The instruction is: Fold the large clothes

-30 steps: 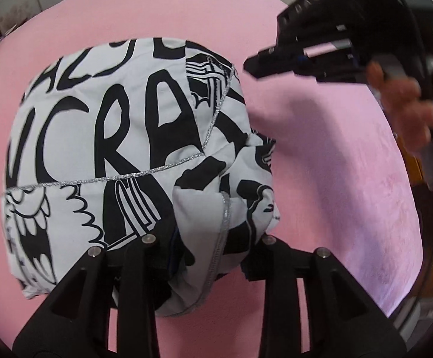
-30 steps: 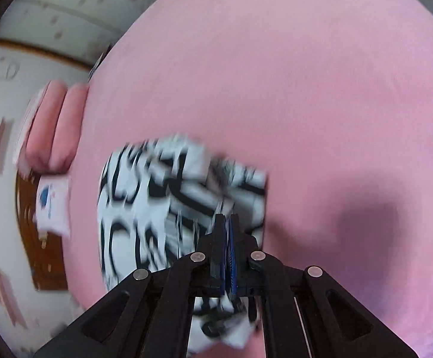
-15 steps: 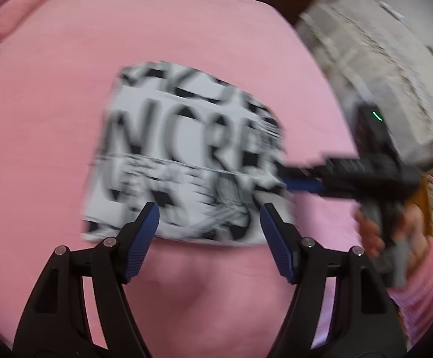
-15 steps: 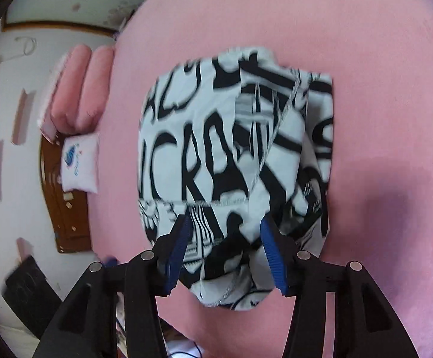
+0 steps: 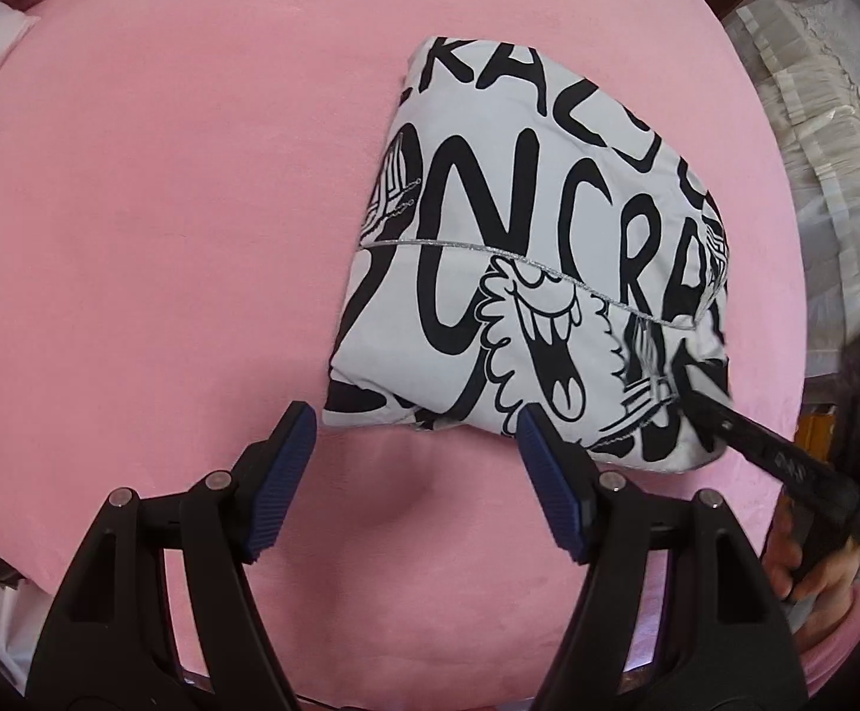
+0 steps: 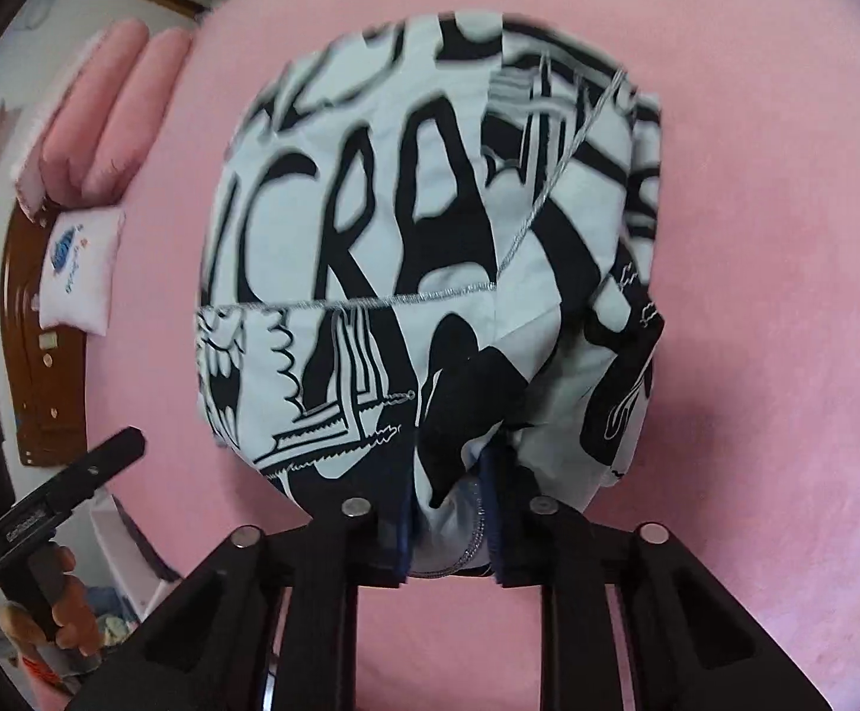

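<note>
Backed away from the garment (image 5: 525, 272) it held a second ago, the left gripper (image 5: 415, 477) hangs wide open and empty just short of the bundle's near edge. On the pink bed (image 5: 151, 225), the right gripper (image 6: 451, 524), jaws just closed, pinches the folded bundle's corner, making it the nearer hand for any tidying tug.

the folded garment (image 5: 525, 272) lies on the bed (image 5: 163, 207), a small pillow (image 6: 77, 269) beside the rolled blanket (image 6: 104, 118) (both at the bed's edge).
</note>
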Available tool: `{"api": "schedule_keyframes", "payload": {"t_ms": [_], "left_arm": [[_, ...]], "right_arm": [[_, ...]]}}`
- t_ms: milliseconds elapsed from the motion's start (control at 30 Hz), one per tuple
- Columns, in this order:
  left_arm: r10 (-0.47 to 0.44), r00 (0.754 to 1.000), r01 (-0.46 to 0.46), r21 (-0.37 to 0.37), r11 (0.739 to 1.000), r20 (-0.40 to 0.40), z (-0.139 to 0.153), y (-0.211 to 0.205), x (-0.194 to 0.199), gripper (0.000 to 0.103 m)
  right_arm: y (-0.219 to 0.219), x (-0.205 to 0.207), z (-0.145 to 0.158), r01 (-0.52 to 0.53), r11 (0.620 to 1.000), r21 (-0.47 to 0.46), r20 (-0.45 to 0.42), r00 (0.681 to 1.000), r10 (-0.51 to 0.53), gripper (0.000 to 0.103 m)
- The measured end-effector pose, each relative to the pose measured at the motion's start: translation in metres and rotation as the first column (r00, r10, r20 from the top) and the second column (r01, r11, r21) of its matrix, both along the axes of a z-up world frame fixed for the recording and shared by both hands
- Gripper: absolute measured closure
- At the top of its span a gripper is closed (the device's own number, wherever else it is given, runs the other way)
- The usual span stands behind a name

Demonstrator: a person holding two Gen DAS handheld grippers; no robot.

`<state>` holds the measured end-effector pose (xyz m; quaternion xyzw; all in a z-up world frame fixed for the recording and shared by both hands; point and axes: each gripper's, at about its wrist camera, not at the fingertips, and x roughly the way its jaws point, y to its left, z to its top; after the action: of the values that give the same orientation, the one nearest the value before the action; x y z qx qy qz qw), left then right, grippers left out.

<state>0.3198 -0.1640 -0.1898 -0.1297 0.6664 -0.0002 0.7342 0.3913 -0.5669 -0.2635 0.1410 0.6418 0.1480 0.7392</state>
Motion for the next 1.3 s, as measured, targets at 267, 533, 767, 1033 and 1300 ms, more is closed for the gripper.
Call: {"api": "schedule_keyframes", "payload": {"t_ms": [267, 533, 767, 1033, 1300], "left_arm": [[-0.049, 0.999, 0.049, 0.004, 0.999, -0.005, -0.017, -0.010, 0.002, 0.036], [-0.103, 0.995, 0.103, 0.022, 0.994, -0.004, -0.020, -0.015, -0.005, 0.037], [-0.091, 0.995, 0.092, -0.033, 0.995, 0.049, -0.010, -0.013, -0.005, 0.066], [-0.074, 0.994, 0.088, -0.204, 0.975, 0.076, -0.013, -0.024, 0.011, 0.097], [-0.065, 0.997, 0.058, -0.197, 0.979, -0.028, -0.066, -0.032, 0.027, 0.099]], "right_arm": [[0.004, -0.031, -0.001, 0.070, 0.986, -0.149, 0.095, 0.994, -0.056, 0.095], [0.003, -0.036, -0.036, 0.112, 0.950, -0.292, 0.121, 0.990, -0.080, 0.095], [0.030, -0.073, 0.032, 0.247, 0.908, -0.339, 0.342, 0.931, -0.126, 0.089], [0.075, -0.073, 0.038, 0.113, 0.993, -0.044, 0.278, 0.956, -0.096, 0.083], [0.140, -0.054, -0.025, 0.073, 0.997, 0.004, 0.098, 0.993, -0.073, 0.096]]}}
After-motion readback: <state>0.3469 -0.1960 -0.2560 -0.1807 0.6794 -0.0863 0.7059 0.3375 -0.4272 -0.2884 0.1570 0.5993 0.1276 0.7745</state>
